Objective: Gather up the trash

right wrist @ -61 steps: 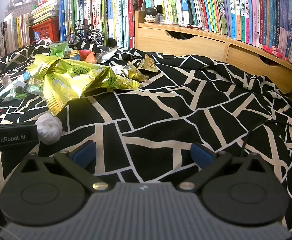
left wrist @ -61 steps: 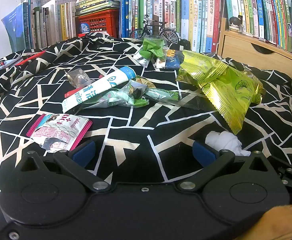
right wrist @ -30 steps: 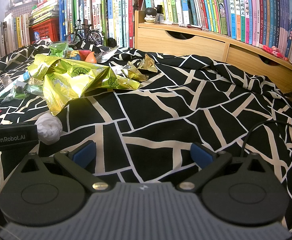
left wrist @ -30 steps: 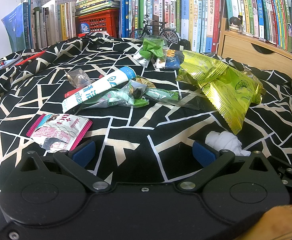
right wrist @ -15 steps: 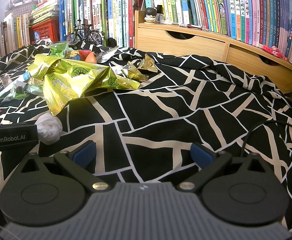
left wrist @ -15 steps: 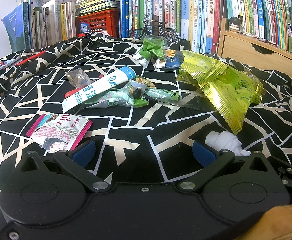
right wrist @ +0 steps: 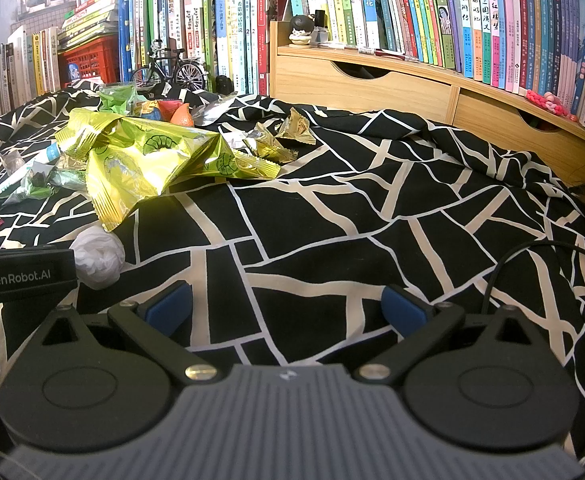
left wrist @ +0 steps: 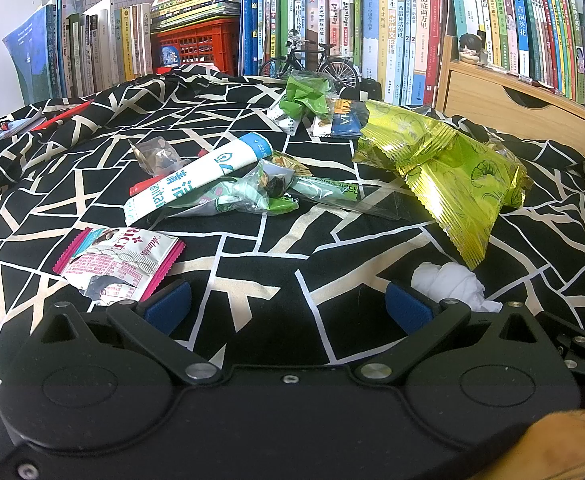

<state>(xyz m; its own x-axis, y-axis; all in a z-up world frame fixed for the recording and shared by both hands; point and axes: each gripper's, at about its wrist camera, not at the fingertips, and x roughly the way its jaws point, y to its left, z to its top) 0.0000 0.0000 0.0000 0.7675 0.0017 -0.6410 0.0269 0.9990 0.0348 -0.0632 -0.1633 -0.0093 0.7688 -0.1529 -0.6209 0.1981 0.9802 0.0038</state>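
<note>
Trash lies scattered on a black cloth with white lines (left wrist: 252, 240). A large yellow-green snack bag (left wrist: 452, 168) (right wrist: 148, 160) sits right of centre in the left wrist view. A crumpled white tissue (left wrist: 448, 284) (right wrist: 98, 256) lies by the right finger of my left gripper (left wrist: 288, 308), which is open and empty. A pink-edged sachet (left wrist: 120, 260) touches its left finger. Farther off lie a white and blue tube (left wrist: 196, 176), green wrappers (left wrist: 252, 196) and a crumpled green bag (left wrist: 304, 96). My right gripper (right wrist: 288, 308) is open over bare cloth, with gold wrappers (right wrist: 276, 140) beyond.
Rows of books (left wrist: 372, 20) line the back. A red crate (left wrist: 196, 48) and a model bicycle (left wrist: 308, 64) stand behind the trash. A wooden drawer unit (right wrist: 372, 84) runs along the right. A black cable (right wrist: 532, 256) curves near the right gripper.
</note>
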